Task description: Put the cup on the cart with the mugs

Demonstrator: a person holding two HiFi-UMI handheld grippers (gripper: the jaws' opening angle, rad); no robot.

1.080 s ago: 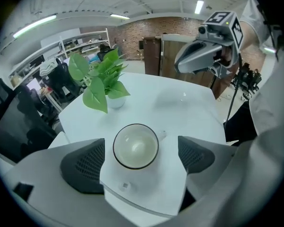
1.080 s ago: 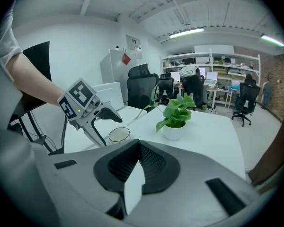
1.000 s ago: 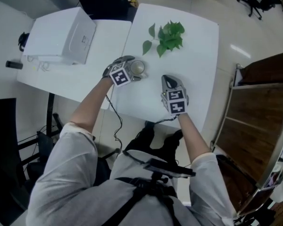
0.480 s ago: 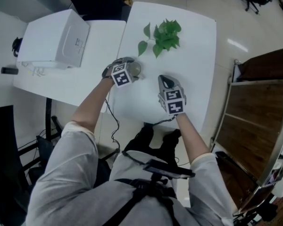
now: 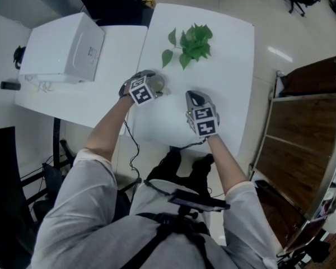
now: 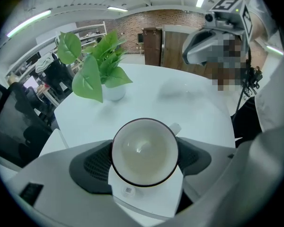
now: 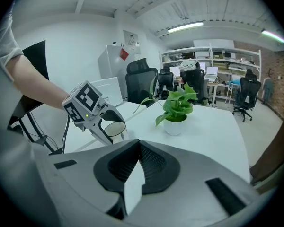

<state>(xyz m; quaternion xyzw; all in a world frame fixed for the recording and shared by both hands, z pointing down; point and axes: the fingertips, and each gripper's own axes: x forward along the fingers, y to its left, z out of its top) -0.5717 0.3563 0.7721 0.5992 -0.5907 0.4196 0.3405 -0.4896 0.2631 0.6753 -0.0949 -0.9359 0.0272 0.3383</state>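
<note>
Near the plant (image 5: 190,41), our left tool (image 5: 155,84) has just been closing and now pinches the cup (image 6: 144,151), ready for lifting; our right tool (image 5: 195,98) idles, pressed together.

One cup (image 6: 143,155), one plant (image 5: 189,42), one box (image 5: 64,46), one cart (image 5: 308,128), two worktops (image 5: 227,74), and two grippers: left gripper (image 5: 155,84), right gripper (image 5: 194,97).

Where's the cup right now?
The cup sits left in the head view, on the table between the left gripper's fingers, which have just been closing; potted plant beyond.
</note>
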